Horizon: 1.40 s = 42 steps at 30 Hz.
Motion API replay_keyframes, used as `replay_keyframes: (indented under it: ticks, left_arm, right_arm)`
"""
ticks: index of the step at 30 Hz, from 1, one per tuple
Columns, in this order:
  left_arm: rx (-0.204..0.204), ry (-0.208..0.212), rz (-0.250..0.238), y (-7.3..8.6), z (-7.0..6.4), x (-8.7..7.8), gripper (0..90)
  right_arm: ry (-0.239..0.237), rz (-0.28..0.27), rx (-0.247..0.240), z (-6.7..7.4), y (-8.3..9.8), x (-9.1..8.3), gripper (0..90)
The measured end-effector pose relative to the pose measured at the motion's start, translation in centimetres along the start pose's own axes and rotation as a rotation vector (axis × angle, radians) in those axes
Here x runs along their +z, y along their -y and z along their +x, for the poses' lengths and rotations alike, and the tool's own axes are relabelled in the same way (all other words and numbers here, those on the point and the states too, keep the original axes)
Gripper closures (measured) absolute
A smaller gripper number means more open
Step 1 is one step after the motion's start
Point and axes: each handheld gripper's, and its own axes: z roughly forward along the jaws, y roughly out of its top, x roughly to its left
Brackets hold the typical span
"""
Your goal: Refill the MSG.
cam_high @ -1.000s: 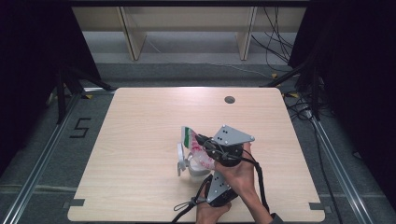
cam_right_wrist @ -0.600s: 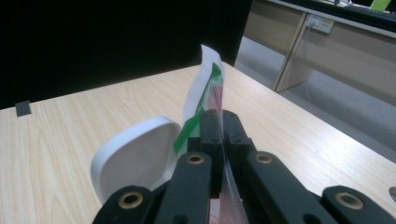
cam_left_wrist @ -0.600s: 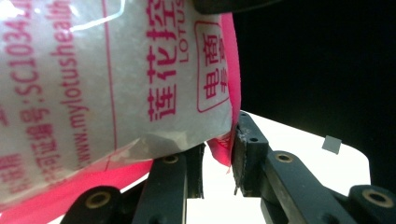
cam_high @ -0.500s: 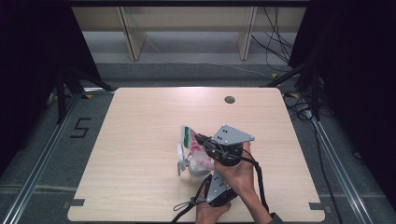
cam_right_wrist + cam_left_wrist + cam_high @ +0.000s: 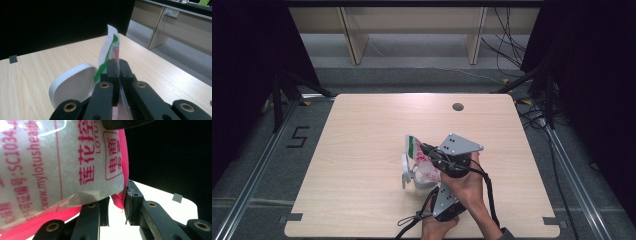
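Near the middle of the desk [image 5: 362, 145], a little toward its near edge, a plastic bag [image 5: 424, 162] with pink print and a green-and-white top is held up between both tools. The right gripper [image 5: 117, 68] has its jaws pressed together on the bag's thin upper edge. The left gripper [image 5: 116, 205] pinches a pink lower corner between narrow jaws, though that grip is partly hidden. A white lid [image 5: 73, 83], perhaps of a container, stands open beside the bag.

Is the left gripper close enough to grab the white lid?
Probably not right away: the left gripper is pinching the bag. The white lid lies just beside it, nothing between.
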Motion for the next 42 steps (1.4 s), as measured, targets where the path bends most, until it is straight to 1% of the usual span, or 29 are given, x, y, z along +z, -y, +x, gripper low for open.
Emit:
replay_keyframes:
  ticks: [1,2,3,4,5,6,7,8,9,10,11,13,14,16,19,21,22,23,25,27,28,30,34,35,37,38,39,40,42]
  left_arm:
    - [0.000,-0.002,0.006,-0.01,-0.02,-0.02,75.5]
    - [-0.001,-0.003,0.004,0.01,-0.02,-0.01,75.5]
    - [-0.001,-0.001,0.004,-0.02,-0.02,-0.05,75.5]
    - [-0.007,0.010,-0.015,-0.03,0.01,0.02,75.5]
    - [-0.009,0.007,0.002,-0.17,0.00,-0.16,75.5]
    - [-0.009,0.006,0.002,-0.21,0.00,-0.16,75.5]
    - [-0.015,0.009,-0.003,-0.15,-0.01,-0.05,75.5]
    - [-0.009,0.005,0.003,-0.06,0.01,-0.03,75.5]
    - [-0.010,0.005,0.005,-0.04,0.01,-0.05,75.4]
    - [-0.011,0.006,0.003,-0.07,0.02,-0.10,75.5]
    - [-0.010,0.006,-0.001,-0.09,0.02,-0.10,75.5]
    - [-0.004,0.006,-0.002,-0.14,0.00,-0.12,75.5]
    - [-0.005,0.011,-0.010,-0.09,0.01,-0.05,75.5]
    - [-0.006,0.005,0.000,-0.10,0.02,-0.11,75.4]
    - [-0.004,0.006,-0.004,-0.10,0.01,-0.10,75.5]
    - [-0.005,0.005,-0.001,-0.11,0.01,-0.11,75.4]
    - [-0.004,0.004,-0.001,-0.10,0.02,-0.11,75.5]
    - [-0.003,0.004,-0.002,-0.10,0.03,-0.10,75.5]
    - [-0.002,0.011,-0.013,-0.02,0.05,0.01,75.5]
    - [-0.003,0.011,-0.012,-0.04,0.05,-0.03,75.5]
    - [-0.002,0.011,-0.013,-0.05,0.05,-0.02,75.4]
    - [-0.002,0.010,-0.015,-0.01,0.05,0.00,75.5]
    - [-0.001,0.008,-0.016,-0.02,0.05,-0.02,75.5]
    - [0.000,0.008,-0.016,-0.01,0.07,-0.02,75.5]
    - [0.002,0.000,0.001,-0.08,0.09,-0.20,75.5]
    - [0.006,-0.001,-0.002,-0.12,0.11,-0.22,75.5]
    - [0.005,-0.002,-0.003,-0.14,0.10,-0.22,75.6]
    - [0.002,-0.001,-0.006,-0.13,0.10,-0.16,75.5]
    - [0.000,0.000,0.000,-0.04,0.12,-0.15,75.5]
  right_arm:
    - [0.004,0.001,-0.004,0.00,0.01,0.05,90.0]
    - [0.006,0.003,0.009,0.11,0.08,0.10,90.0]
    - [-0.015,0.003,0.013,0.06,0.06,0.16,90.0]
    - [0.007,0.005,0.013,0.04,-0.02,-0.01,90.0]
    - [0.010,-0.002,0.026,0.14,-0.05,-0.12,90.0]
    - [0.011,-0.007,0.009,0.09,-0.14,-0.11,90.0]
    - [0.013,-0.002,0.007,0.15,-0.15,-0.10,90.0]
    - [0.008,0.000,-0.004,0.17,-0.08,0.04,90.0]
    - [0.026,-0.002,-0.023,0.01,-0.01,0.16,90.0]
    - [0.010,0.007,0.011,0.09,0.05,0.15,90.0]
    - [-0.021,0.004,0.021,0.09,0.03,0.17,90.0]
    - [0.000,-0.003,0.004,0.09,-0.09,-0.01,90.0]
    - [0.002,0.002,0.009,0.12,-0.10,-0.02,90.0]
    - [0.012,-0.011,0.006,0.04,-0.03,0.07,90.0]
    - [-0.001,0.000,0.013,0.14,-0.09,-0.01,90.0]
    - [-0.001,-0.003,0.007,0.05,-0.09,-0.02,90.0]
    - [0.013,-0.013,0.009,0.07,-0.06,0.08,90.0]
    - [0.001,-0.003,0.007,0.07,-0.08,0.01,90.0]
    - [0.001,-0.005,0.006,0.07,-0.10,0.00,90.0]
    - [0.013,-0.016,0.012,0.11,-0.05,0.08,90.0]
    - [0.006,-0.008,0.000,0.02,-0.09,0.01,90.0]
    - [-0.002,-0.002,0.016,0.15,-0.10,-0.01,90.0]
    - [-0.001,-0.001,0.011,0.19,-0.12,0.03,90.0]
    - [-0.012,-0.006,0.004,0.21,-0.09,0.13,90.0]
    - [-0.005,-0.009,0.007,0.23,-0.11,0.11,90.0]
    - [-0.020,-0.007,0.013,0.24,-0.14,0.10,90.0]
    - [-0.003,-0.004,0.022,0.38,-0.17,0.06,90.0]
    - [0.004,-0.012,-0.002,0.29,-0.22,0.06,90.0]
    - [0.002,0.005,-0.003,0.30,-0.18,0.12,90.0]
